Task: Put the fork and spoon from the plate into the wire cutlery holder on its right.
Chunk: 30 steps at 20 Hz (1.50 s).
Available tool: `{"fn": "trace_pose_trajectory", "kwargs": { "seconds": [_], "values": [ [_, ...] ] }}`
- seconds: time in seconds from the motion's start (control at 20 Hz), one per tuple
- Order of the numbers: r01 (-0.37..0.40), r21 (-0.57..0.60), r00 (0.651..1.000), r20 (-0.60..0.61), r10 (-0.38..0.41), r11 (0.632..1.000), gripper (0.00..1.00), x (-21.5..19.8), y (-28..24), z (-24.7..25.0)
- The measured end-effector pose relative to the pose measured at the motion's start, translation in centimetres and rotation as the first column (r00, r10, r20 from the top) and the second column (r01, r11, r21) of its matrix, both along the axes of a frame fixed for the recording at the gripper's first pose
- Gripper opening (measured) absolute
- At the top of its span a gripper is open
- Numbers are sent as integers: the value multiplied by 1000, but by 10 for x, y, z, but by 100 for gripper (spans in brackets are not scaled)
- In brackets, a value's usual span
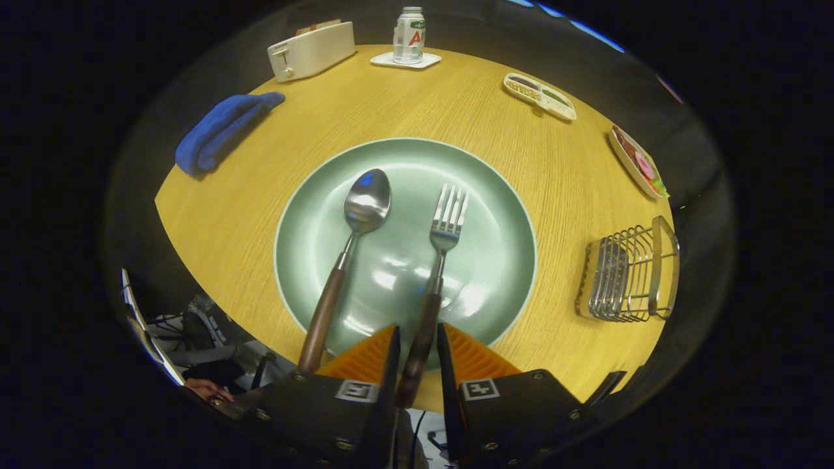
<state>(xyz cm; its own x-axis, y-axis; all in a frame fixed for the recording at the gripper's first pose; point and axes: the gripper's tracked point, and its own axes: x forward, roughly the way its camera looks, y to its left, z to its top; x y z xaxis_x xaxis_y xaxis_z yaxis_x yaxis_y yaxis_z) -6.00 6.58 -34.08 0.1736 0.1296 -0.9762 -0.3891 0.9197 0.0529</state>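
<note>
Fork (pixel 438 260): lies on the green plate (pixel 495 215), tines away from you, its wooden handle running back between your claw's fingers.
Claw (pixel 417 342): narrowed around that handle, fingers close on both sides; you cannot tell if both press yet.
Spoon (pixel 348 254): just left of the fork on the same plate, handle reaching past the rim toward you, untouched.
Wire cutlery holder (pixel 629 273): empty, on the tabletop (pixel 417 104) right of the plate, apart from it.
Progress: nothing delivered; both pieces remain, and you seem to be at the fork's grasp.
Beyond: blue cloth (pixel 218 130), toaster (pixel 311 51), can (pixel 409 36) on its coaster.
</note>
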Motion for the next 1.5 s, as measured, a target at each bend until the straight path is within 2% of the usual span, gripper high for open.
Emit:
{"fn": "trace_pose_trajectory", "kwargs": {
  "seconds": [0.05,0.2,0.25,0.4,0.45,0.5,0.6,0.65,0.8,0.95,1.15,1.5],
  "values": [
    [-2,-4,1000,-21,2,1000,8,0,-3,0],
    [-31,11,999,-31,32,999,8,5,-9,0],
    [-35,10,998,-42,36,999,1,6,-12,0],
    [-81,25,995,-50,82,996,1,15,-19,11],
    [-139,49,990,-27,141,989,1,21,-17,14],
    [-197,24,980,25,196,980,1,32,-21,15],
    [-238,-91,966,86,246,967,1,47,-46,24],
    [-233,-78,969,65,239,969,1,43,-49,31],
    [-167,67,985,-23,169,984,1,27,-45,55],
    [-212,51,977,-11,213,976,1,35,-72,81],
    [-273,5,960,-58,273,962,1,37,-119,105],
    [-301,-113,950,-120,288,947,1,42,-201,128]
  ]
}}
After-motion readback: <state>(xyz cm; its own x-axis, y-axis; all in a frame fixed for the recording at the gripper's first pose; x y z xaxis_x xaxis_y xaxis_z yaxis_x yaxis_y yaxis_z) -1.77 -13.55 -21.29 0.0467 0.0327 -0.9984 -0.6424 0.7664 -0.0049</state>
